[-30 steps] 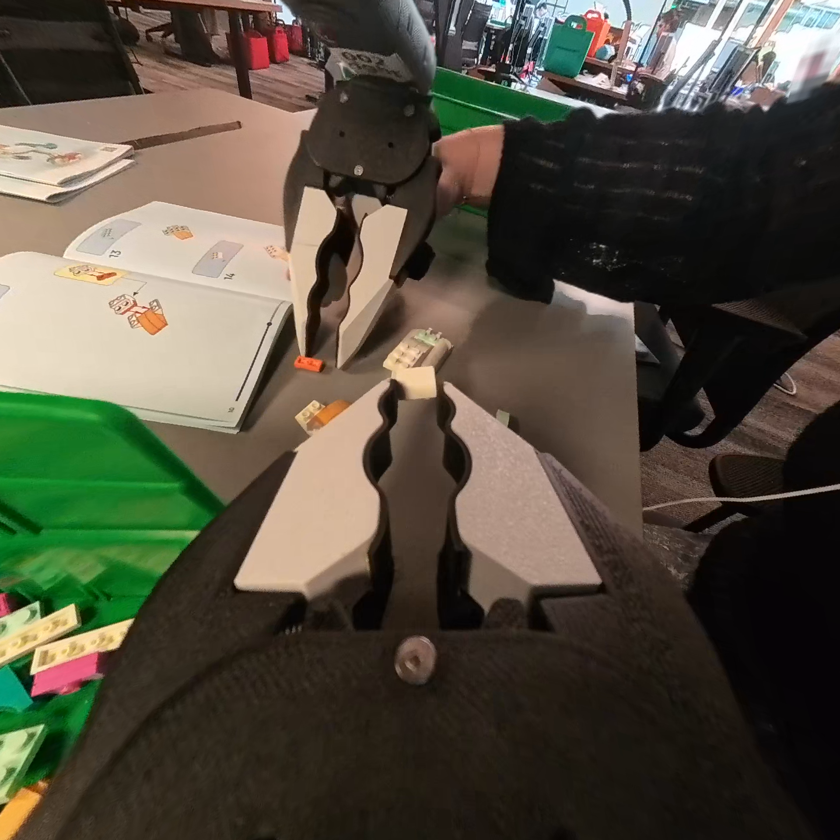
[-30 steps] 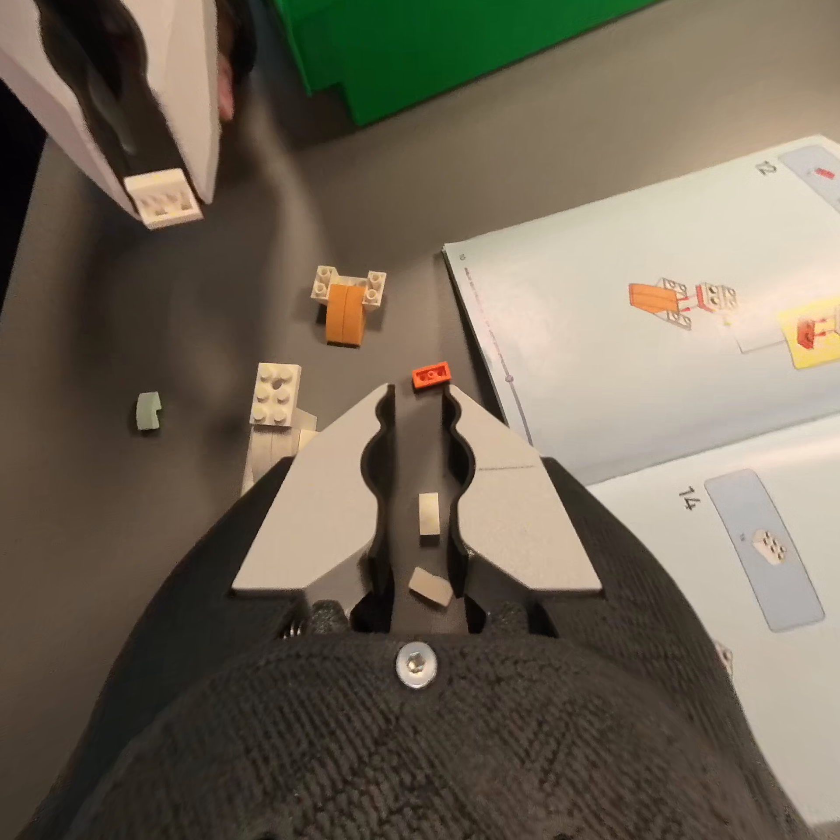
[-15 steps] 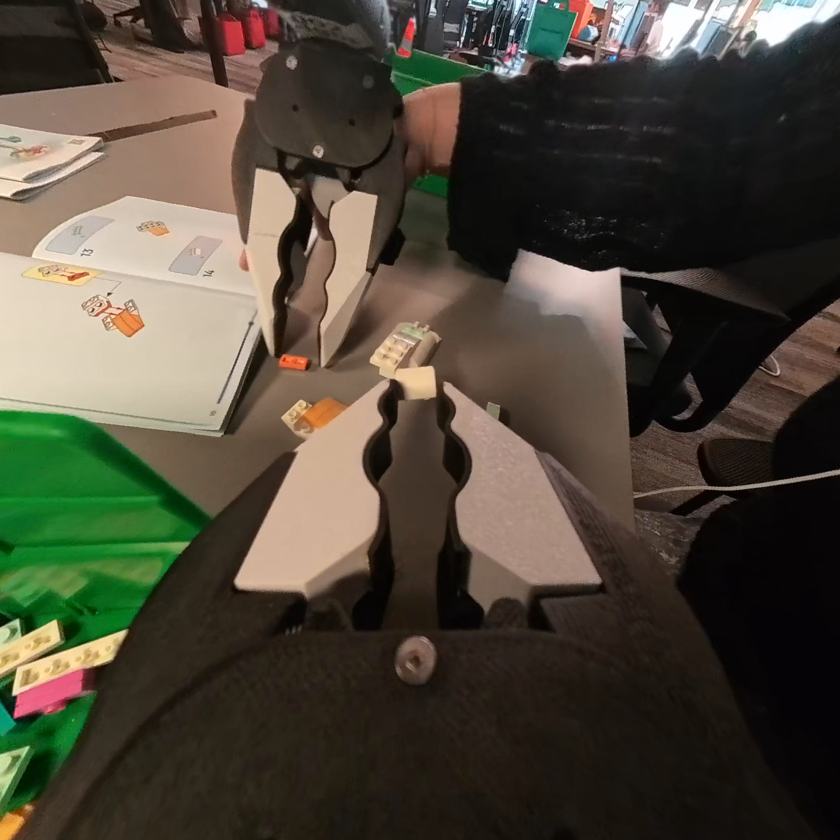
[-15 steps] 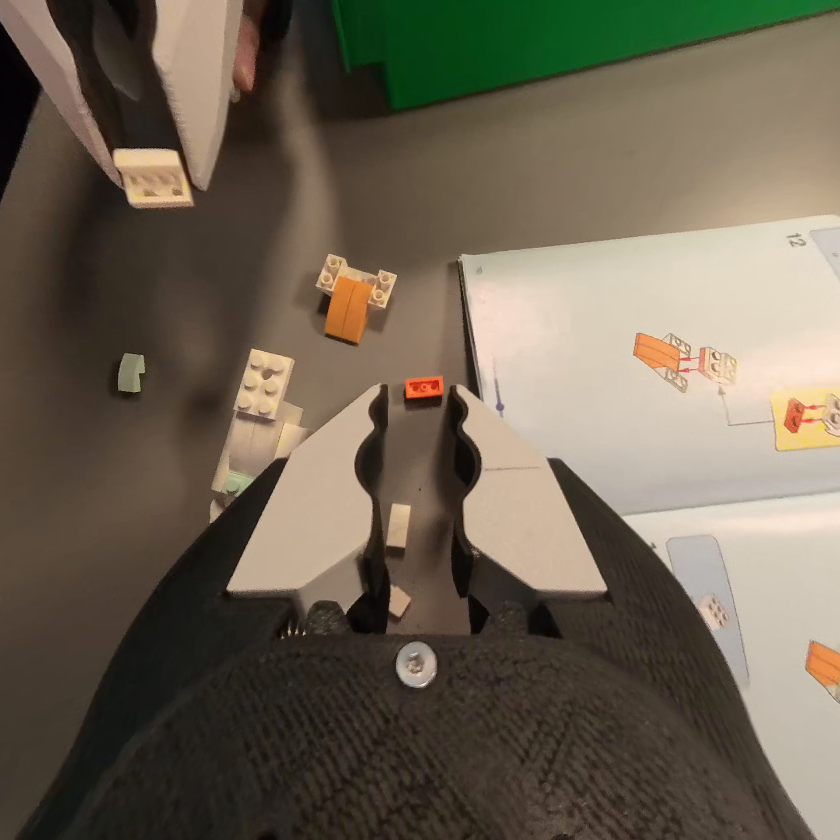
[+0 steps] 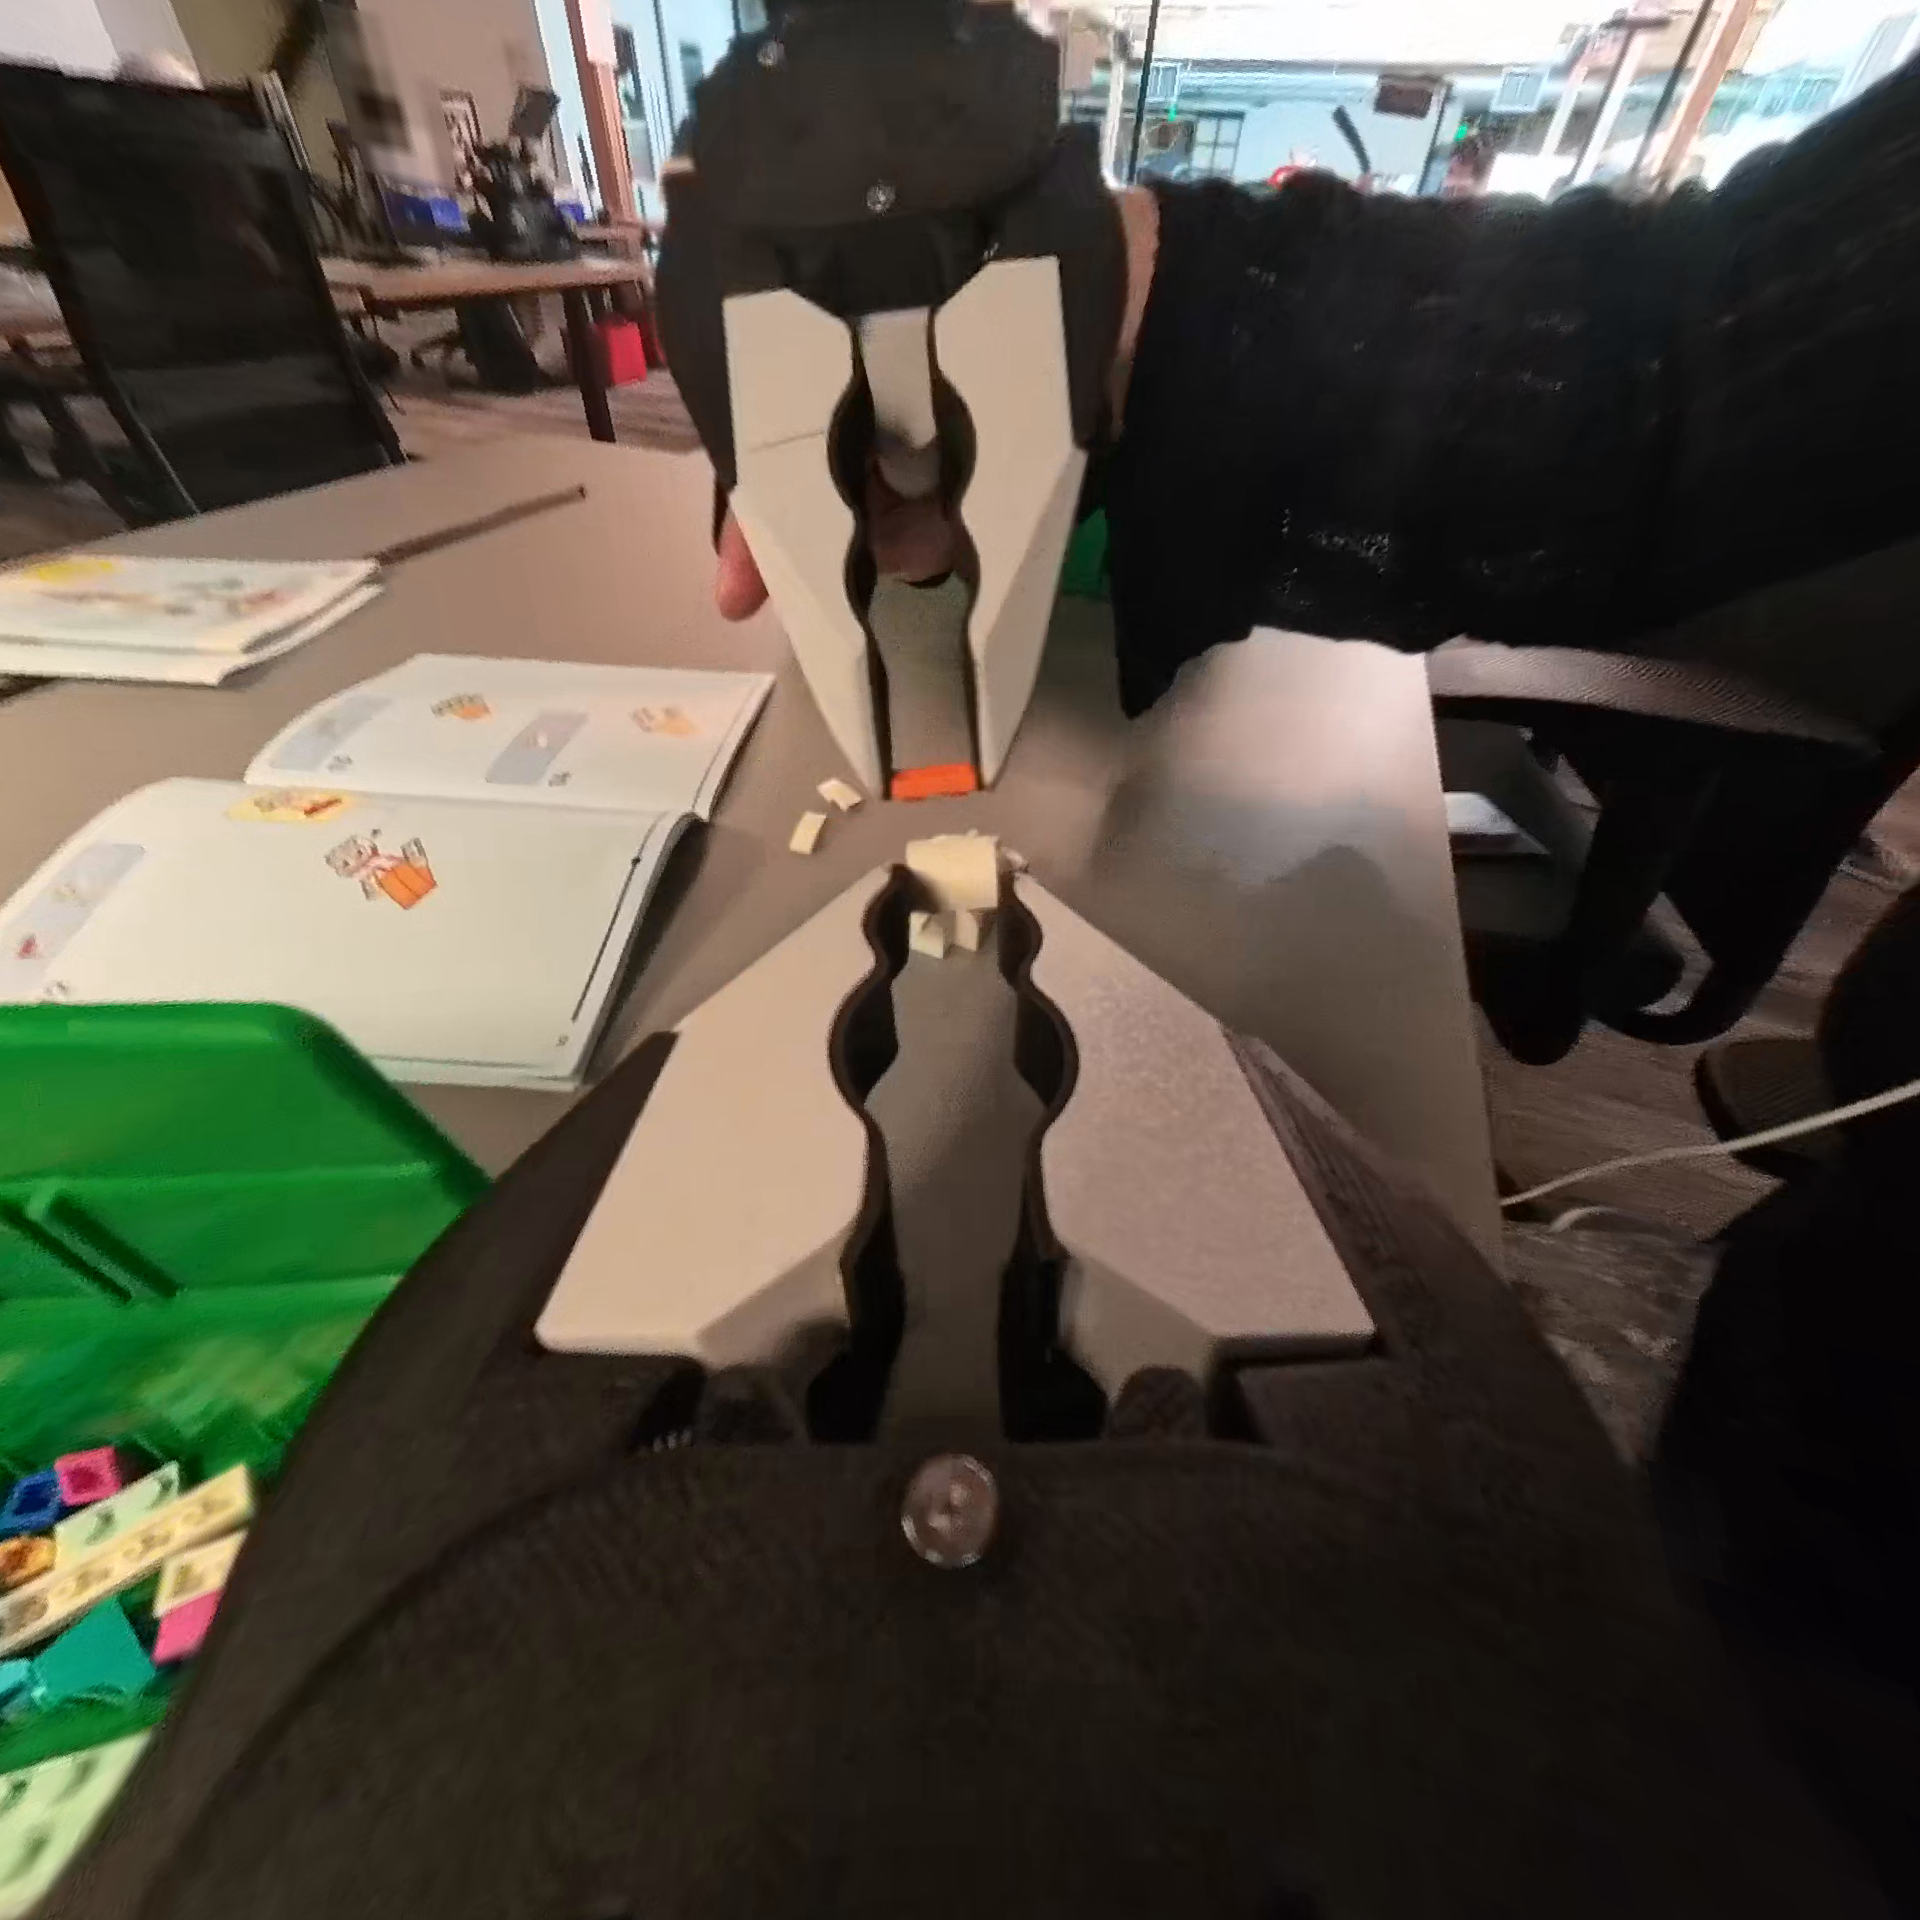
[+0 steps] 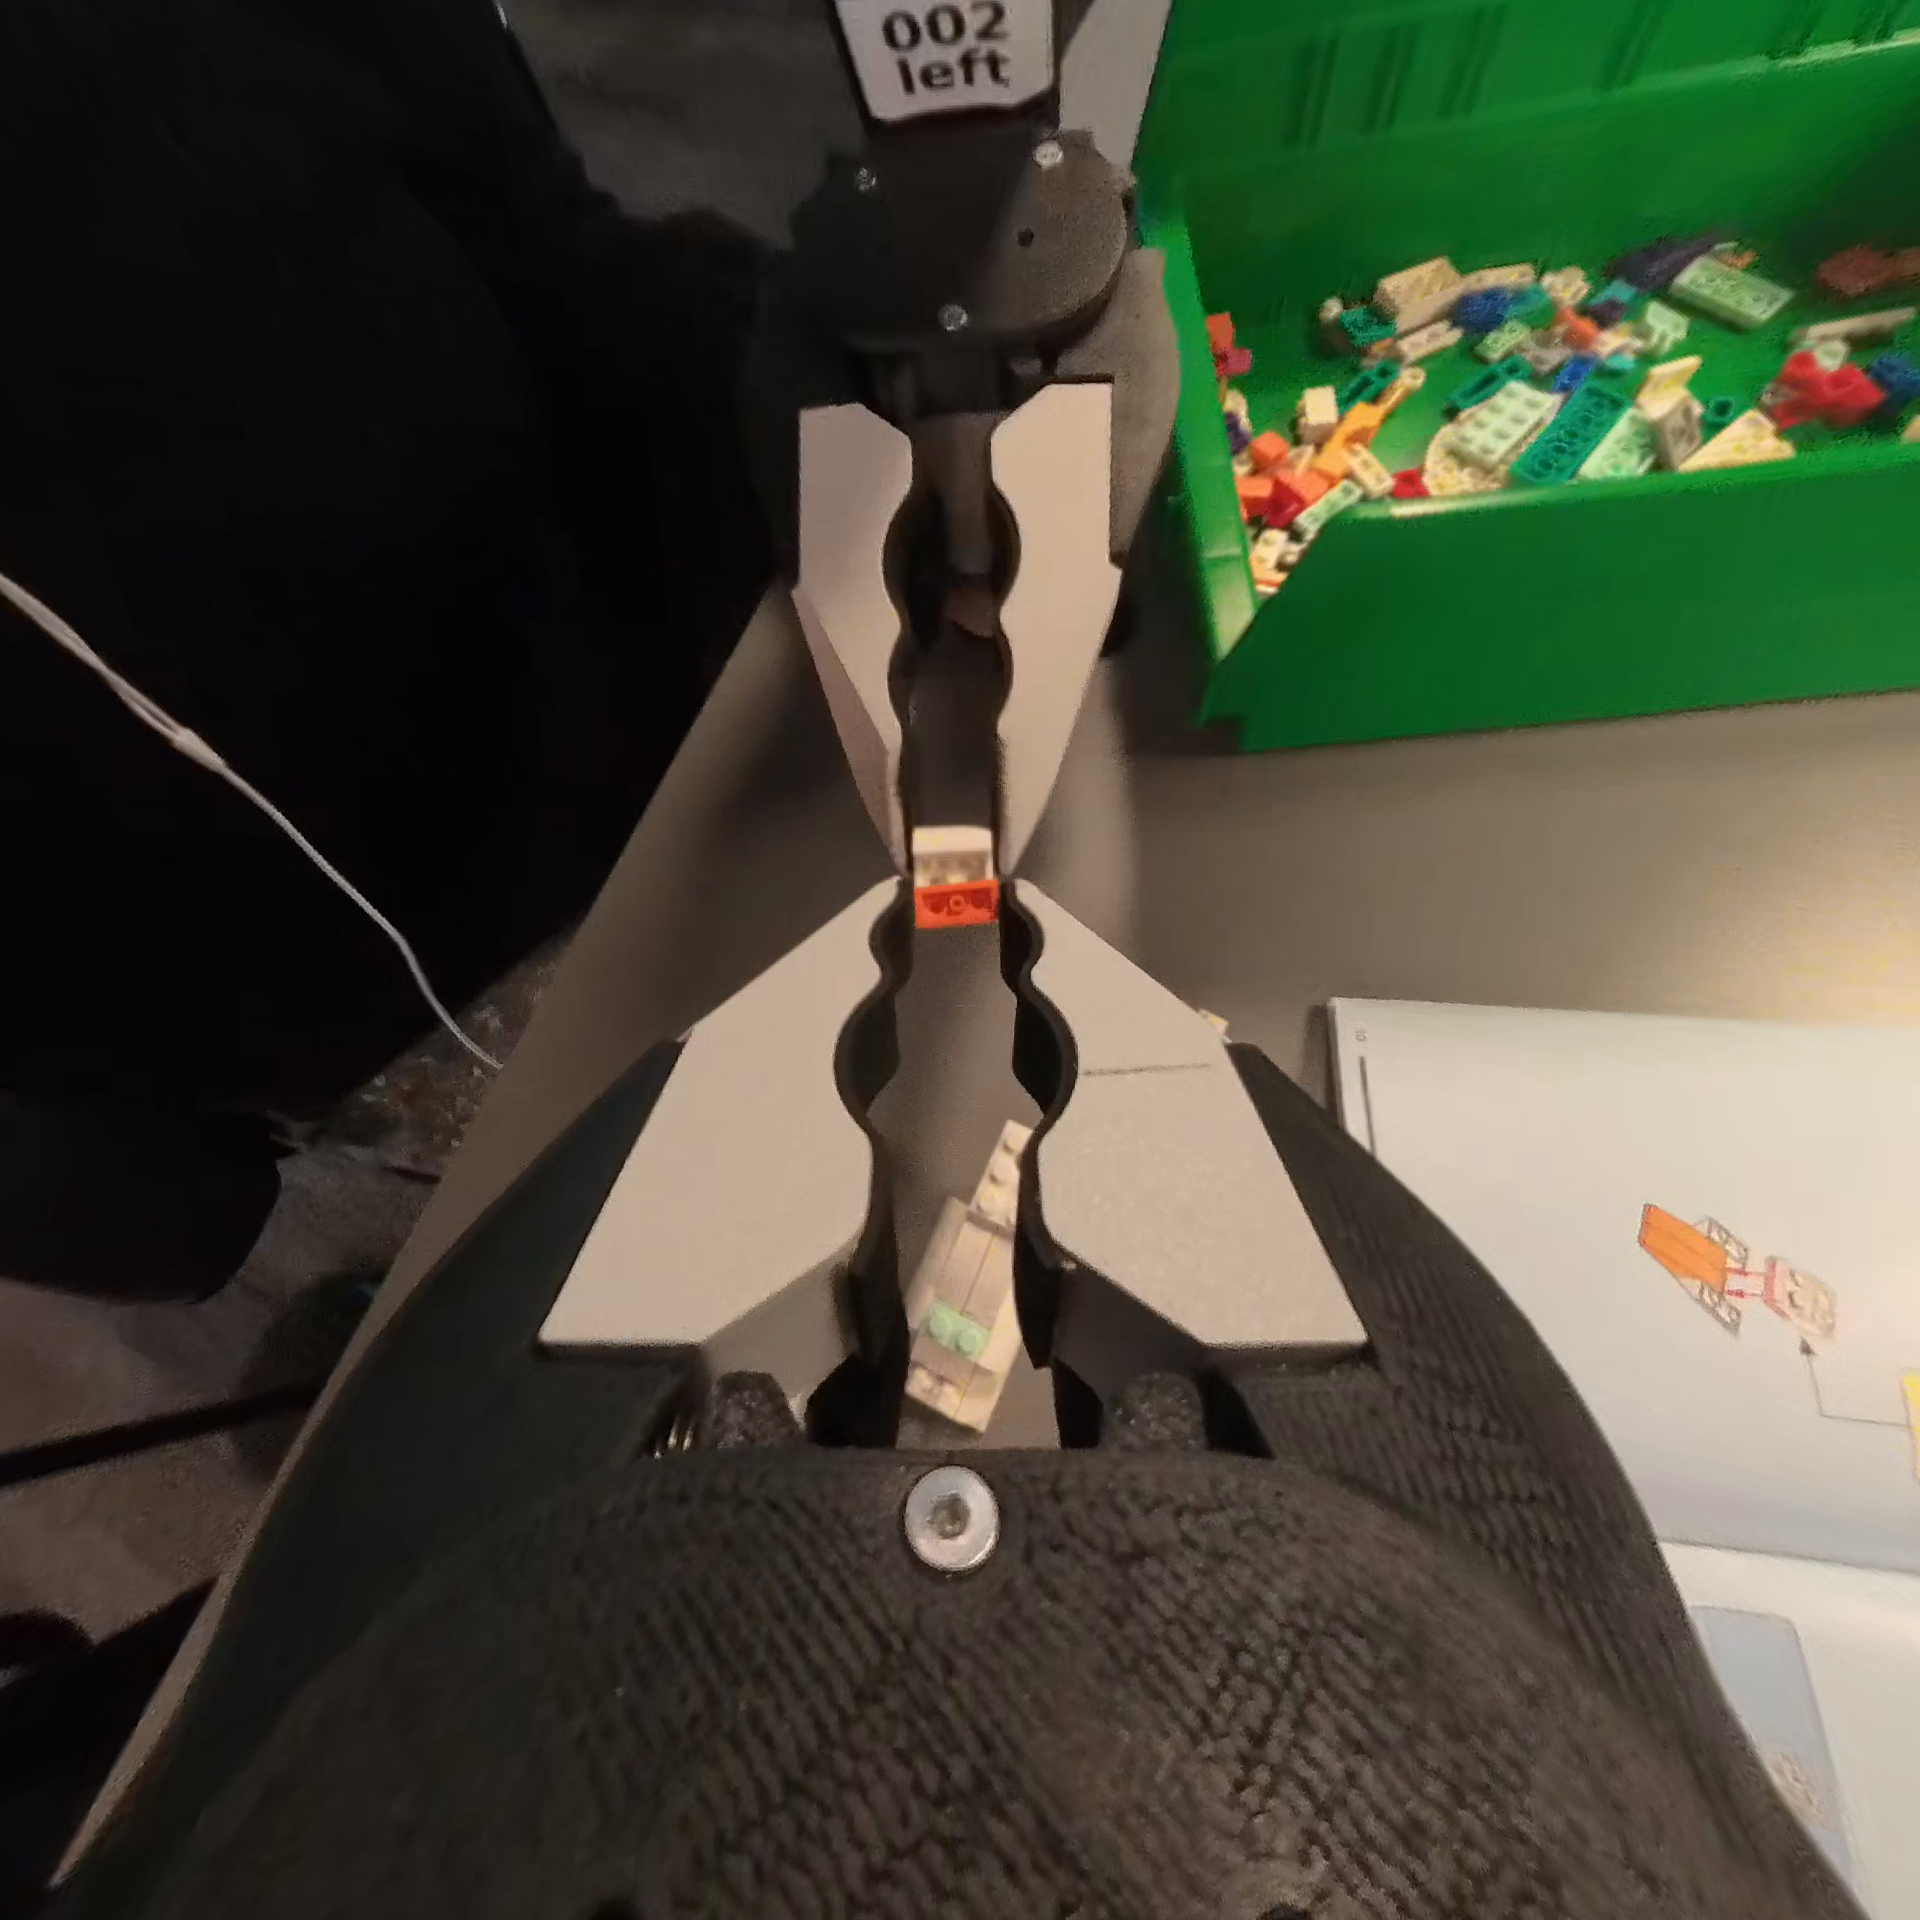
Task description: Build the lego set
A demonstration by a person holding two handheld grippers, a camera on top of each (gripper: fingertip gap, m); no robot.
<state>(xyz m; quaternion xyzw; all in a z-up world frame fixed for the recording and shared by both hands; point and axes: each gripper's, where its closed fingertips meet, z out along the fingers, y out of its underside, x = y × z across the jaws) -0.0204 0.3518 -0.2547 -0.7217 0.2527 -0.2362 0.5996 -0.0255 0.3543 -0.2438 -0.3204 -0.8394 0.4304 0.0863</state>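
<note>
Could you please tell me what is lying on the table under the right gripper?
Between the right gripper's fingers, a white brick assembly with pale green studs lies on the table. Its sides are hidden by the fingers.

Item one: a white printed label point(image 6: 951, 47) at 12 o'clock in the right wrist view, fixed on the body of the left gripper point(image 6: 954, 862); wording not reproduced. Item two: the open instruction booklet point(image 6: 1621, 1247) at 4 o'clock carries small printed marks, too blurred to read.
</note>
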